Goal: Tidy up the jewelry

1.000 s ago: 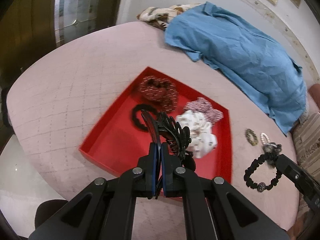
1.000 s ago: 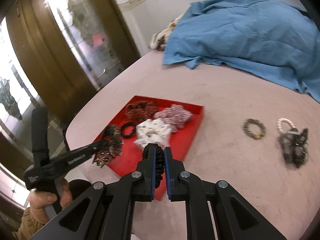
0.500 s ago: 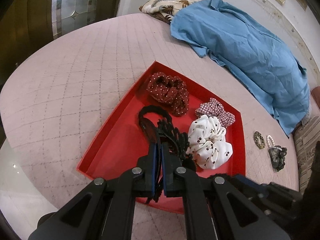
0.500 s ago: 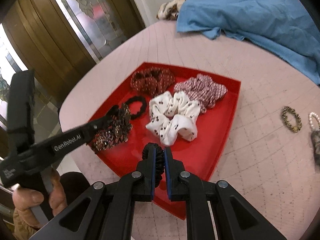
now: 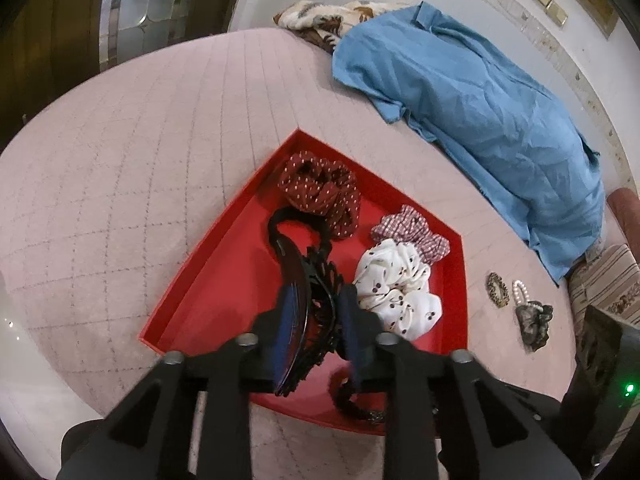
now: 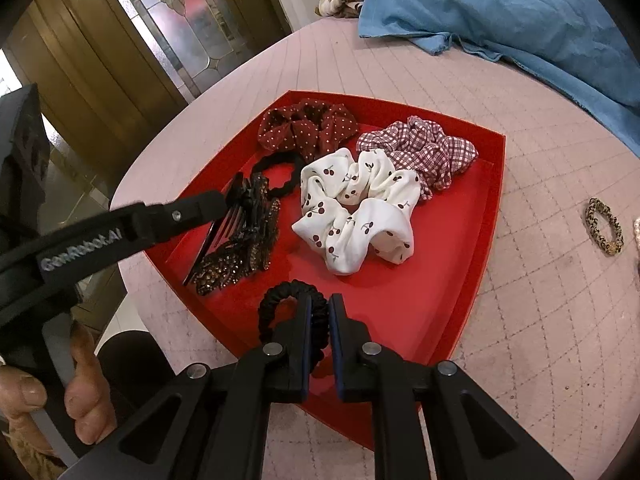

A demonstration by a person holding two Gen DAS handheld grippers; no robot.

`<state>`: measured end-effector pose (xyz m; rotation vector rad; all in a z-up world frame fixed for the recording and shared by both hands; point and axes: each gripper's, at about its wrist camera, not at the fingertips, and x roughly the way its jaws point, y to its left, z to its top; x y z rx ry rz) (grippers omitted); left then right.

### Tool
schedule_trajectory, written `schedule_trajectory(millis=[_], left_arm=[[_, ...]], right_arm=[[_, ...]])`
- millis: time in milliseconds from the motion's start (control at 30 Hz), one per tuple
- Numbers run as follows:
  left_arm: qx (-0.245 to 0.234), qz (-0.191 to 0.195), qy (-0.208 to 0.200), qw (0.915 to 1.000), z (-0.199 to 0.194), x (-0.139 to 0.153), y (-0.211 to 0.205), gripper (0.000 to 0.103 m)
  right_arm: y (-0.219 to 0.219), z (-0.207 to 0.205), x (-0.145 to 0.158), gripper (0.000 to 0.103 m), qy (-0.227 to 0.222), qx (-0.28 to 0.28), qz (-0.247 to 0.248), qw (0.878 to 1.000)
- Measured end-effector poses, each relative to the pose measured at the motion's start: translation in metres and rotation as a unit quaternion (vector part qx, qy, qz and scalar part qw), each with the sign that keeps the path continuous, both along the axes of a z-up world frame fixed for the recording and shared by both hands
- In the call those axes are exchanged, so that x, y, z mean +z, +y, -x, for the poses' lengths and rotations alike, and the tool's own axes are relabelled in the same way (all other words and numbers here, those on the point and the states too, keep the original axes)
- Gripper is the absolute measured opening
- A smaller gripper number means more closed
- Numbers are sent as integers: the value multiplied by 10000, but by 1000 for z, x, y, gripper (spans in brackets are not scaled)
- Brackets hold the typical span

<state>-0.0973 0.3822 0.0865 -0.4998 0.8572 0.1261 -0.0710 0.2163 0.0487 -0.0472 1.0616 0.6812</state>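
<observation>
Hovering low over the near corner of the red tray (image 6: pixel 486 216), both grippers are at the drop-off step. The left gripper (image 5: pixel 316 320) has its jaws spread, and the black hair claw (image 5: pixel 308 304) sits loosely between them; in the right wrist view the claw appears to lie on the tray floor by the tray's left edge, so I judge it just let go (whether one finger still touches it, I cannot tell). The right gripper (image 6: pixel 320 316) stands just above the tray's near edge with a narrow gap between its jaws; the black coiled hair tie (image 6: pixel 290 300) is threaded there, and I cannot tell whether it is still pinched or already freed.

Three scrunchies fill the far half of the tray: dotted maroon scrunchie (image 6: pixel 308 126), checked scrunchie (image 6: pixel 424 148), cherry-print scrunchie (image 6: pixel 356 212).

The next move probably calls for lifting both grippers straight up, clear of the claw's teeth and the tie's loop, then heading for the leopard-print band (image 6: pixel 602 226) lying on the table to the right of the tray.
</observation>
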Motion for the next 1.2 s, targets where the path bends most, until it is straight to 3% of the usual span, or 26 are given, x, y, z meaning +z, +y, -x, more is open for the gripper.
schedule_trajectory(millis=[133,267,400,600,833,1200], left_arm=[[205,-77,-119,9997,10,15,0,47],[372,-240,-215,9988,20,32,1,57],[472,-584,-327,9966,31,47,-6,64],[311,-1061,-391,9931,39,62,-28,64],[-108,-1250,-441,9911,43,72,-65,65],[-780,-1594,-436,9832,40,82,-127,65]], right_arm=[[3,5,7,14,-124,59,-9,9999],[1,12,17,36,-327,51,-36,9994],[-8,19,29,39,-477,-30,-122,9988],[-31,26,43,44,-600,-196,-260,9977],[-71,35,52,48,-734,-487,-309,9956],[-177,33,53,52,-824,-1343,-184,9873]])
